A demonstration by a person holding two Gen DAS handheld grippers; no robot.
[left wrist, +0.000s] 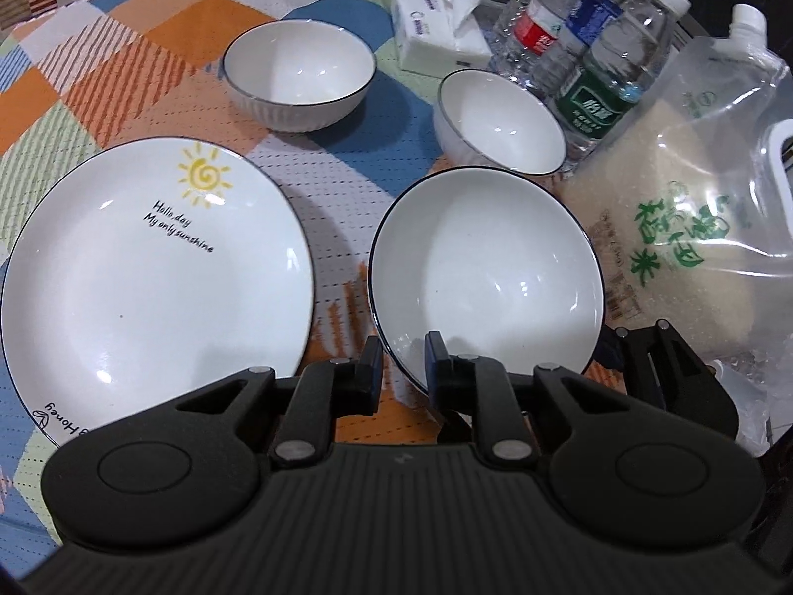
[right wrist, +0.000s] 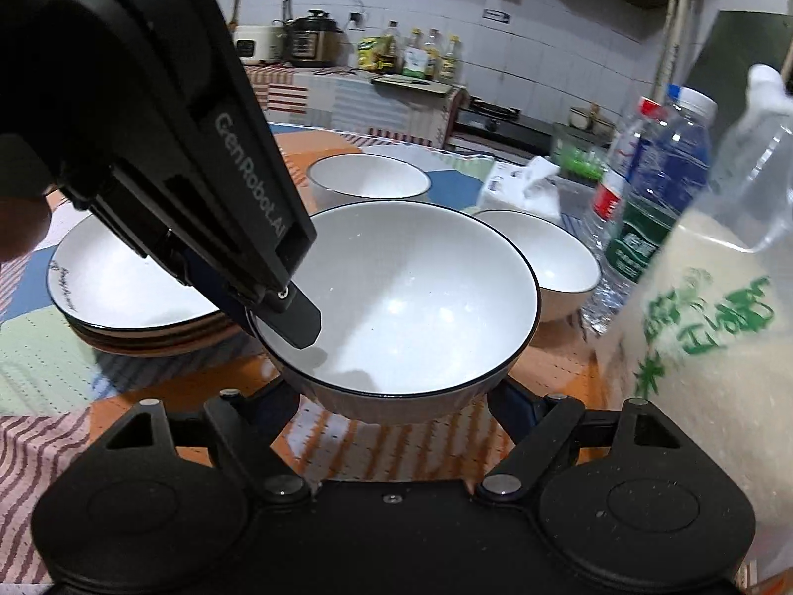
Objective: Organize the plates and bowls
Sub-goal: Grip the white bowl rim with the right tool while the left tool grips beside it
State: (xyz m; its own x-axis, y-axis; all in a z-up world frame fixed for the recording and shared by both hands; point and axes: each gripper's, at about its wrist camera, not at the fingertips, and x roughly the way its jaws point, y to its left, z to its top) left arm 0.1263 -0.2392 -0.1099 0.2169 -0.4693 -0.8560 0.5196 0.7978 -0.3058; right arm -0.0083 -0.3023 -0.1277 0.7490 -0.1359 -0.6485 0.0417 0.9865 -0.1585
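Observation:
A large white bowl with a dark rim (left wrist: 488, 272) (right wrist: 411, 297) is held a little above the tablecloth. My left gripper (left wrist: 404, 364) is shut on its near rim, one finger inside (right wrist: 292, 317) and one outside. My right gripper (right wrist: 396, 396) is open, its jaws spread wide beneath and around the bowl's base, mostly hidden by it. A white plate with a sun drawing (left wrist: 153, 267) lies to the left, on top of other plates (right wrist: 134, 292). Two smaller white bowls (left wrist: 297, 72) (left wrist: 500, 124) stand further back.
A big clear pouch of rice (left wrist: 684, 218) (right wrist: 704, 307) lies right beside the held bowl. Several water bottles (left wrist: 585, 49) (right wrist: 649, 198) and a tissue pack (left wrist: 436, 25) stand behind. A kitchen counter with cookers (right wrist: 307, 39) is in the background.

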